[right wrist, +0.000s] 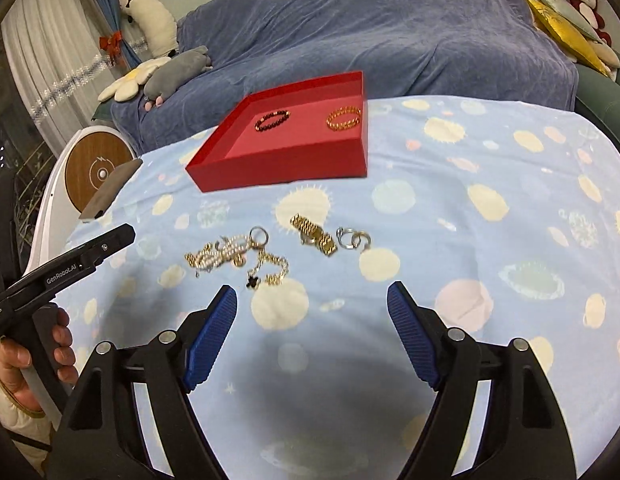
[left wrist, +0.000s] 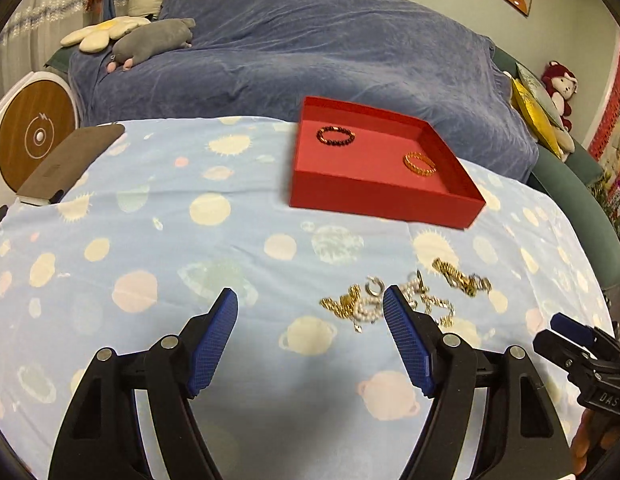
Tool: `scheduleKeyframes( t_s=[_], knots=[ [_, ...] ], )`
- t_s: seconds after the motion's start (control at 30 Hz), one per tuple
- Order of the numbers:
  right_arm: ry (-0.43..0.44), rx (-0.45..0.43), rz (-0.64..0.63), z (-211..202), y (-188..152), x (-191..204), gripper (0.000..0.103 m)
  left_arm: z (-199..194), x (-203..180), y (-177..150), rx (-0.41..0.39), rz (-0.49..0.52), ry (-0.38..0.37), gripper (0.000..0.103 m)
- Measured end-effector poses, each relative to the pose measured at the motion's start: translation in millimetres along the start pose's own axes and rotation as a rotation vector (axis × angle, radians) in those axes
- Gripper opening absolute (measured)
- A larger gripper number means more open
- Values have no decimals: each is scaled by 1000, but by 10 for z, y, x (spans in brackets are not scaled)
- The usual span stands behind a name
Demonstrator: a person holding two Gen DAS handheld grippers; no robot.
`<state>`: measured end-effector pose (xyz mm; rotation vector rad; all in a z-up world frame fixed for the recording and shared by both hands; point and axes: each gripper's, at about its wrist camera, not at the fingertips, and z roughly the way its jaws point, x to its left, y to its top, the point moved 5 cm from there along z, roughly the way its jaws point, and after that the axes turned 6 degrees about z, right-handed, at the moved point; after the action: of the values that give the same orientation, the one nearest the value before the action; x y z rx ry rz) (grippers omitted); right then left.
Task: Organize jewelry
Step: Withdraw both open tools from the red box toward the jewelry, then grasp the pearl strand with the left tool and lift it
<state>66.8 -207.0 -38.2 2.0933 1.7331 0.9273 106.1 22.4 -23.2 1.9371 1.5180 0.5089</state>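
jewelry pile [right wrist: 238,256]: ahead-left of right gripper [right wrist: 312,300], ahead-right of left gripper [left wrist: 310,304]
jaws: both wide open, empty

My left gripper [left wrist: 310,300] has its jaws spread wide at the bottom of the frame, nothing between them. Just beyond my right-hand jaw lies a tangle of gold chains and pearls [left wrist: 406,298] on the planet-print cloth [left wrist: 150,240]. Above centre sits a red tray [left wrist: 384,196] holding a dark bead bracelet [left wrist: 336,135] and a gold bracelet [left wrist: 419,163], well apart.
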Motion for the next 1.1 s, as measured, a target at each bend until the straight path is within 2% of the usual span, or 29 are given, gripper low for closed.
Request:
scheduleKeyframes(
  t_s=[0.17, 0.4, 0.53, 0.7, 0.83, 0.97, 1.0, 1.1],
  knots=[
    [-15, 4, -38, 68, -45, 48, 75, 149, -234, -148, -5, 147, 1, 72],
    [-3, 12, -63, 111, -30, 125, 75, 344, -534, -41, -27, 243, -74, 68],
    [-7, 28, -53, 158, -39, 73, 75, 601, -615, -55, 24, 262, -91, 54],
    [-4, 29, -18, 161, -1, -23, 75, 769, -622, -104, 54, 250, -93, 47],
    [-2, 30, -5, 161, 14, -58, 75, 812, -663, -110, 62, 256, -103, 29],
    [-4, 33, -2, 168, 9, -70, 75, 807, -749, -134, 64, 292, -100, 22],
    [-6, 32, -2, 169, 7, -72, 75, 803, -766, -141, 69, 292, -114, 6],
    [-8, 32, -2, 173, 8, -75, 75, 773, -759, -142, 83, 265, -144, 4]
  ],
)
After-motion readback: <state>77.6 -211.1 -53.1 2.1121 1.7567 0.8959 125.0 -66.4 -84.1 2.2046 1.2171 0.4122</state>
